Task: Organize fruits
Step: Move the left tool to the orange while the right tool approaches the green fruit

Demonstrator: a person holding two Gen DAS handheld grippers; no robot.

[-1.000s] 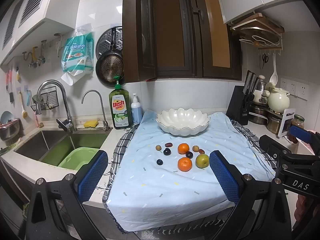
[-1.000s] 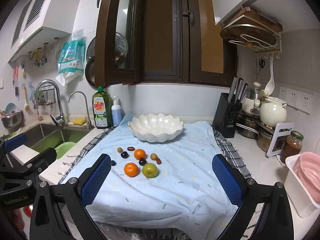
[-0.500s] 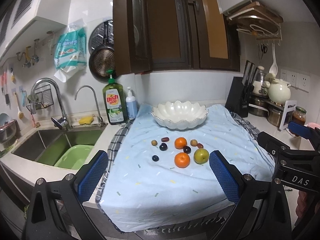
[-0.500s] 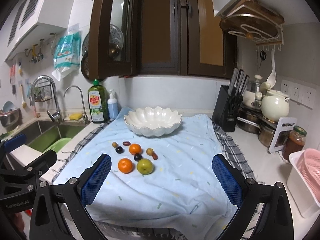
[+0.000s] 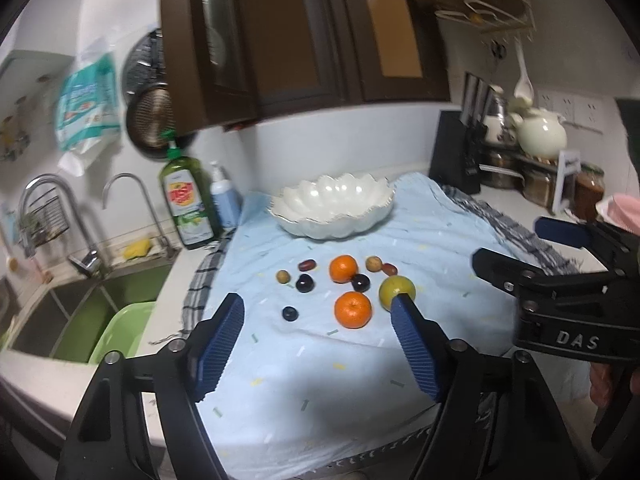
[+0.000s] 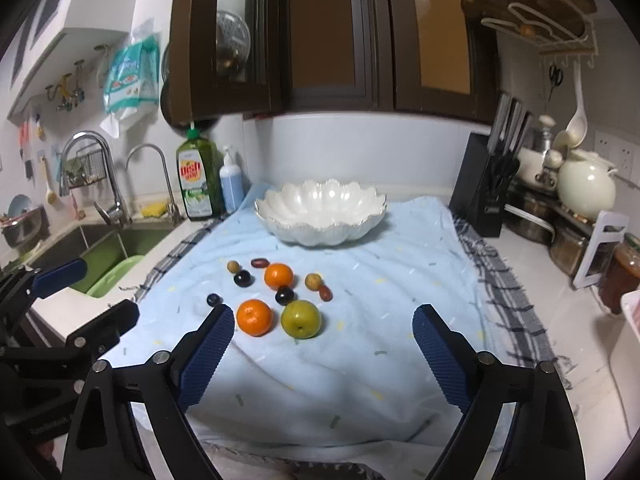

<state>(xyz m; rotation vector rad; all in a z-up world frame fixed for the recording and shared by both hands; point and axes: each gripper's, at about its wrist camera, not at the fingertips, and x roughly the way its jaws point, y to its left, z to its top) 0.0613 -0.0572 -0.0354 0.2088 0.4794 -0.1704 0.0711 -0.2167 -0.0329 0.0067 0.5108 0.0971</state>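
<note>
Fruit lies loose on a light blue cloth [image 5: 320,380]: two oranges [image 5: 353,309] [image 6: 254,317], a green apple [image 5: 396,290] [image 6: 301,319], dark plums [image 6: 243,278] and several small brown and red fruits. A white scalloped bowl [image 5: 332,210] [image 6: 320,212] stands empty behind them. My left gripper [image 5: 318,316] is open and empty, just short of the near orange. My right gripper [image 6: 324,326] is open and empty, its jaws wide around the near orange and apple but short of them.
A sink with a green basin [image 5: 120,336] lies left of the cloth. A dish soap bottle [image 6: 195,178] and a pump bottle [image 6: 231,184] stand at the back left. A knife block [image 6: 486,196], a teapot [image 6: 586,188] and jars [image 6: 622,276] line the right counter.
Both grippers have moved forward and down toward the fruit, which now looms larger. Both stay open. The fruit and bowl have not moved.
</note>
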